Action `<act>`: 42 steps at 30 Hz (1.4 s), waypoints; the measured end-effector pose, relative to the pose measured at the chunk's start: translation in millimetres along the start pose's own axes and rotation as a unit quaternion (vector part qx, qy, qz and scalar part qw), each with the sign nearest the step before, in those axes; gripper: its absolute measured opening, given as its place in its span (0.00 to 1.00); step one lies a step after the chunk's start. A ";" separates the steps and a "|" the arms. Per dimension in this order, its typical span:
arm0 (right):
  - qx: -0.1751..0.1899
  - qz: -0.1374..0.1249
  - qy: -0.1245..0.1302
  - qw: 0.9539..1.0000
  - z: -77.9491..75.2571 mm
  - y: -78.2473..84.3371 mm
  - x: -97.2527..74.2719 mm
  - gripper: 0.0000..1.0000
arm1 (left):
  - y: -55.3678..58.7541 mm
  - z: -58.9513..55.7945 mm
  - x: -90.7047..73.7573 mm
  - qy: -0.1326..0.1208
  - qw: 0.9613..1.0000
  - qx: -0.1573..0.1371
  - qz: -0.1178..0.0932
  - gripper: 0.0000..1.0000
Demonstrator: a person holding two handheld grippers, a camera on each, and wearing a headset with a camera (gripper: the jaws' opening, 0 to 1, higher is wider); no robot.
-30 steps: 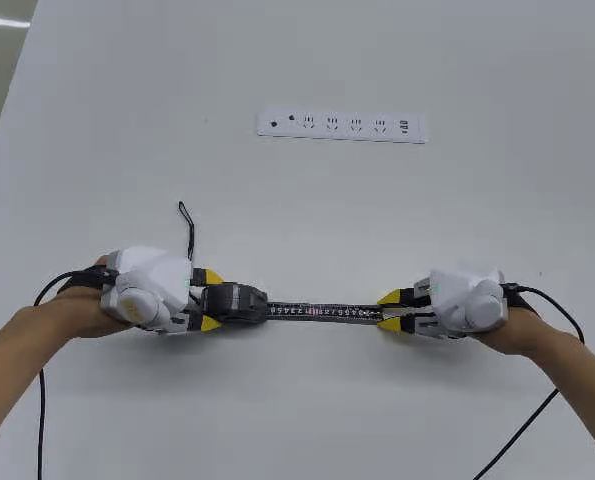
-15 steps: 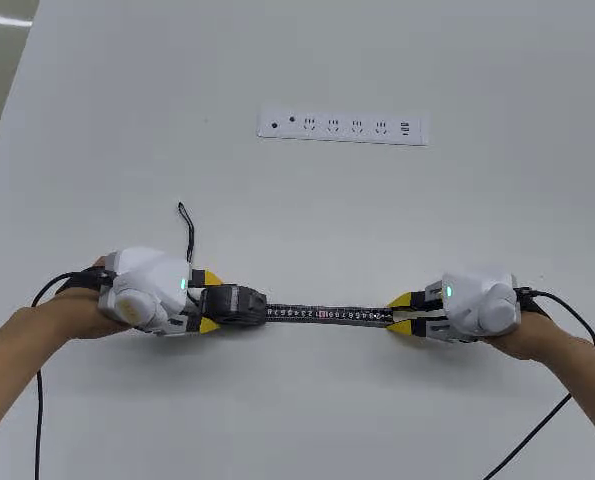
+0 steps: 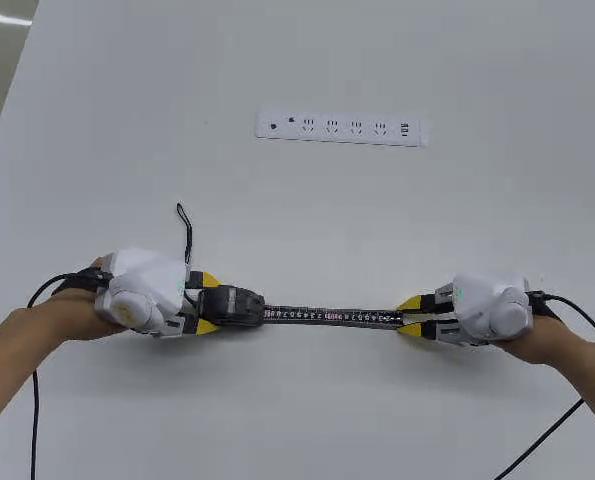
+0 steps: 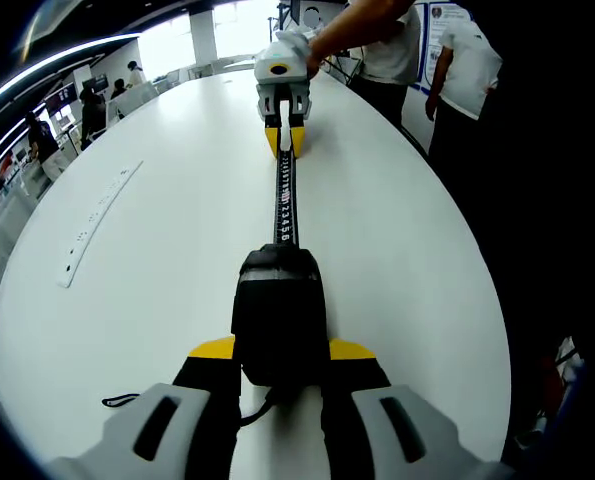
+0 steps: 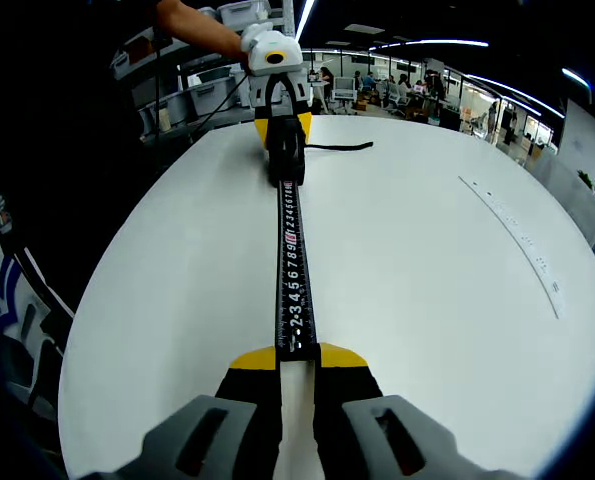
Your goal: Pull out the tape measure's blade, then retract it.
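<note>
As seen in the head view, the black plastic tape measure case (image 3: 233, 305) is clamped by the left gripper (image 3: 207, 303) on the white table (image 3: 297, 220), and its dark numbered blade (image 3: 332, 317) lies extended to the right gripper (image 3: 409, 316). A white power strip (image 3: 340, 127) lies well beyond. In the left gripper view, the case (image 4: 279, 310) is squeezed between the jaws. In the right gripper view, the blade's end (image 5: 293, 340) is pinched between the yellow-tipped jaws.

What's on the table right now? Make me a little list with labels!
tool: black tape measure case, clamped in the left hand-held gripper
tape: blade pulled out over the white table, end pinched by the right hand-held gripper
loop: black strap lying near the case
farther back: white power strip, lying flat
</note>
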State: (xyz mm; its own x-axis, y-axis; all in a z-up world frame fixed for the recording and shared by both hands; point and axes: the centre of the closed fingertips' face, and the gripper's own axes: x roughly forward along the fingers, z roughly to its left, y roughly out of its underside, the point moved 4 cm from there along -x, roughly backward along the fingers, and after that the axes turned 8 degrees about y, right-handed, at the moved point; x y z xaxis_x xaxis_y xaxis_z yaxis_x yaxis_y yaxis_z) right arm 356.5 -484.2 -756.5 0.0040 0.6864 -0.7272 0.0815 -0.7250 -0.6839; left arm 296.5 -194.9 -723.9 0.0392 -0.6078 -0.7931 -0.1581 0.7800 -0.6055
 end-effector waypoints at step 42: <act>0.001 0.014 0.003 1.000 -5.4 20.7 -21.1 0.08 | -0.1 0.4 -1.1 0.004 1.000 -0.002 0.001 0.26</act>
State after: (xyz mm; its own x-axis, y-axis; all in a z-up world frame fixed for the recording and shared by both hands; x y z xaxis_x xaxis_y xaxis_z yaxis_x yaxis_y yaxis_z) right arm 363.5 -513.4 -755.0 0.0121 0.6661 -0.7457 0.0783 -0.7441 -0.6634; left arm 296.9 -194.2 -723.0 0.0318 -0.6075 -0.7937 -0.1630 0.7803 -0.6038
